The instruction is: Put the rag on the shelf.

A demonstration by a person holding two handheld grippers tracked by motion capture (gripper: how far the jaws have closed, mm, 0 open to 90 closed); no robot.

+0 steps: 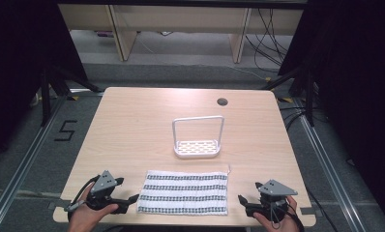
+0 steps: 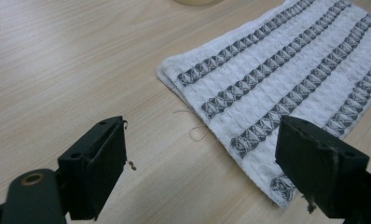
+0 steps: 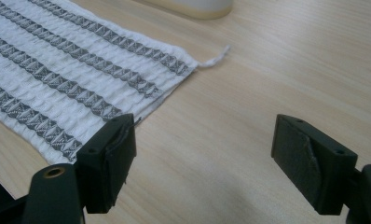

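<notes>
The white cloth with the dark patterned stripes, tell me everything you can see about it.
The white woven cloth with four dark patterned stripes lies flat and spread as a rectangle on the wooden table, near its front edge, stripes running sideways. Its weave looks ribbed; a loose thread trails from its far right corner. Nothing grips it.

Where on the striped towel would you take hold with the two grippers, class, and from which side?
Grip the striped towel at its two near corners, each gripper coming in from its own short side: it lies flat, and the open left gripper and right gripper already flank those ends.
</notes>
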